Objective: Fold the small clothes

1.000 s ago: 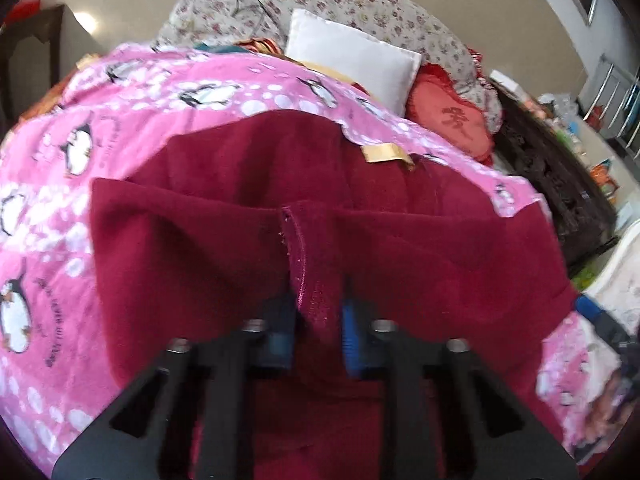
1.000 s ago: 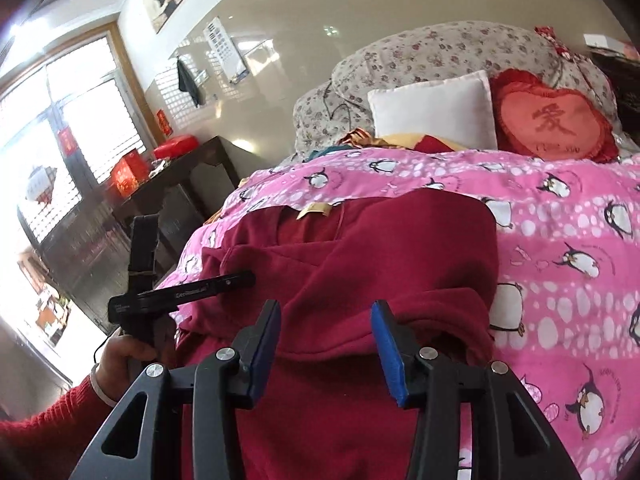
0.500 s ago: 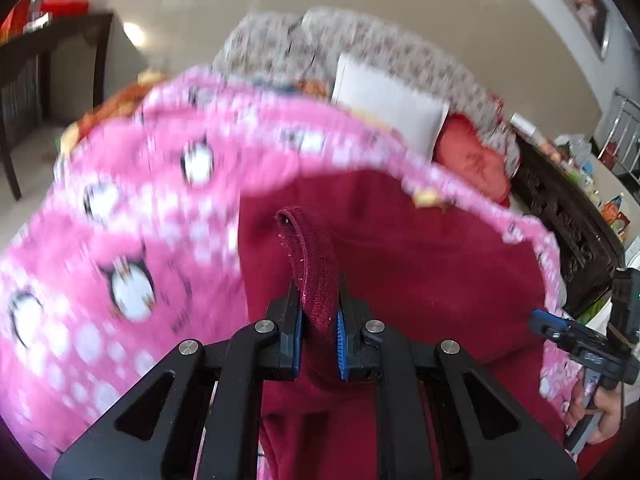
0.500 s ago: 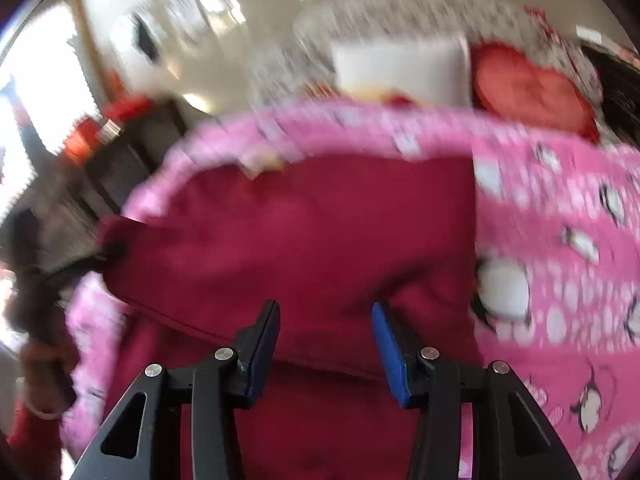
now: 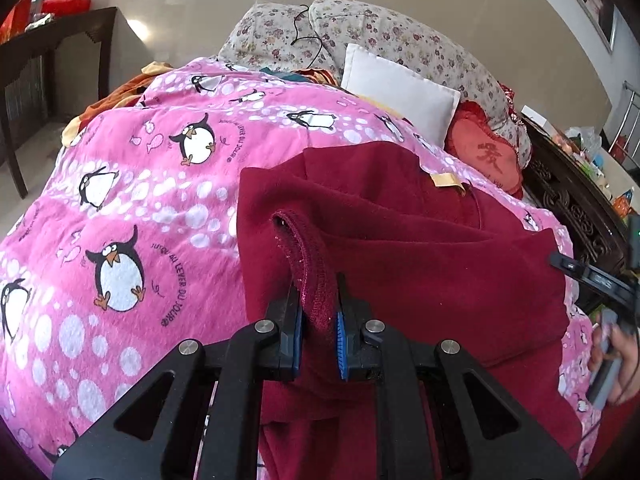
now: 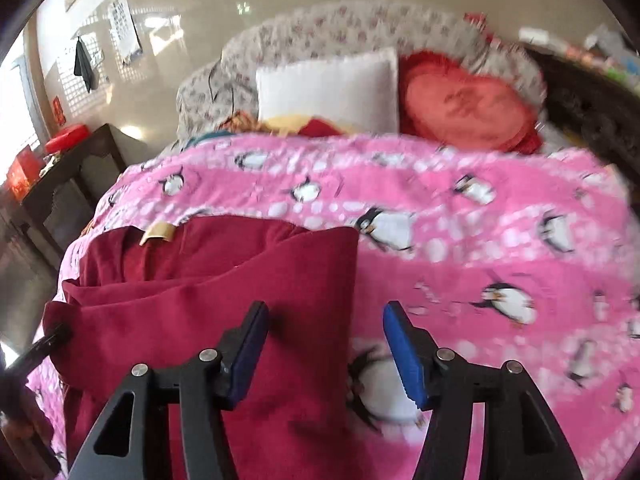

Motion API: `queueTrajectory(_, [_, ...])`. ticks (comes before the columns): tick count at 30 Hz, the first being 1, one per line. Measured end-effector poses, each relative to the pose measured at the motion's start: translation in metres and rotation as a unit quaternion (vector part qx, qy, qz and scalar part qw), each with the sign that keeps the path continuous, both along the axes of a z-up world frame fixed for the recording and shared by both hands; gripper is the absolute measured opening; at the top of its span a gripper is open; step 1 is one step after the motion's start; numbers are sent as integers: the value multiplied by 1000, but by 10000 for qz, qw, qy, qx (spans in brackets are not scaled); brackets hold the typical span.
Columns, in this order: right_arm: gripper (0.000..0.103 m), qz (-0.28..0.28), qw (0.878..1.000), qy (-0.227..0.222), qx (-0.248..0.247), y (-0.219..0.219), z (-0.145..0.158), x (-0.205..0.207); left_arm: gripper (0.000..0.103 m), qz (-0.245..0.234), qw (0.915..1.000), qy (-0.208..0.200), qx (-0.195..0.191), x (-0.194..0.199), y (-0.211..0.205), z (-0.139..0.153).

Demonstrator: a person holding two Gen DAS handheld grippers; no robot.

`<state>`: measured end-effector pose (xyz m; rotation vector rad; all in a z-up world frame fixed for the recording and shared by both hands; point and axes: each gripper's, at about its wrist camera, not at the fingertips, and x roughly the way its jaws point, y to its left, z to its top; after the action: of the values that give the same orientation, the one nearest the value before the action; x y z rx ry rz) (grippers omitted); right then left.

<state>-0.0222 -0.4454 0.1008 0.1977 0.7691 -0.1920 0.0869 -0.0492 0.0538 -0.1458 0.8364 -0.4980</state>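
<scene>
A: Left wrist view?
B: The left gripper [image 5: 318, 322] is pinching the ribbed hem of the fleecy maroon garment [image 5: 420, 256], now pulled further across the penguin blanket [image 5: 132, 208] on the bed.
A: Right wrist view?
B: The right gripper [image 6: 324, 354] is opening, fingers [image 6: 402, 356] straddling the garment's folded edge without pressing; white pillow [image 6: 328, 90] and heart cushion [image 6: 464, 108] are lying beyond.

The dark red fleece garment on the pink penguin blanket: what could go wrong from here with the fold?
1. The left gripper pinches only the ribbed hem of the dark red fleece garment; this small bite may slip.
2. The right gripper is opening above the garment's edge, holding nothing, so it might also catch the pink penguin blanket.
</scene>
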Motion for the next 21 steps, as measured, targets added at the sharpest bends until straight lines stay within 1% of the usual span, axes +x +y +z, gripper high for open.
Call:
queueTrajectory(1, [31,93,9999,3,80,-3,-3,6,12,0,10000,11,-2,1,0,0])
queueTrajectory(2, [26,192,9997,-69,111,-5,-5,10,12,-3,10000,28,3,1,1,-1])
queueTrajectory(4, [24,200,9996,-210,-57,-3,-2,12,12,-11,10000,26,53,1,3,-3])
queueTrajectory(5, [24,162,9994,-254,-183,-3,-3,13,12,-22,10000,24,83,2,3,-5])
queueTrajectory(7, [24,29,9996,-123,-249,-7,-16,24,12,-13,9999,51,153,3,1,-11])
queueTrajectory(8, [24,9,9998,-93,-180,-10,-21,27,12,3,9998,90,171,4,0,-14])
queueTrajectory(10, [24,6,9998,-177,84,-18,-22,26,12,27,9998,108,177,5,0,-17])
queueTrajectory(11, [28,34,9994,-249,258,-23,-17,20,12,18,9998,94,187,4,1,-17])
queueTrajectory(12, [30,29,9991,-279,325,-25,-13,14,13,7,9998,89,191,3,1,-16])
queueTrajectory(14, [34,-11,9989,-303,344,-25,-1,-8,15,6,9998,99,175,1,4,-14])
queueTrajectory(16, [36,209,9984,-326,422,-19,5,-27,15,23,9999,99,121,-2,7,-11])
queueTrajectory(17, [40,317,9981,-300,445,-15,6,-37,16,25,9999,95,112,-4,7,-10])
queueTrajectory(19, [43,402,9983,-153,406,-8,0,-52,16,32,9998,76,172,-6,6,-11])
queueTrajectory(20, [43,470,9982,-19,382,-4,-9,-58,16,43,9998,68,201,-6,6,-12])
queueTrajectory(21, [41,533,9980,81,319,0,-16,-62,16,57,9997,65,224,-6,5,-13])
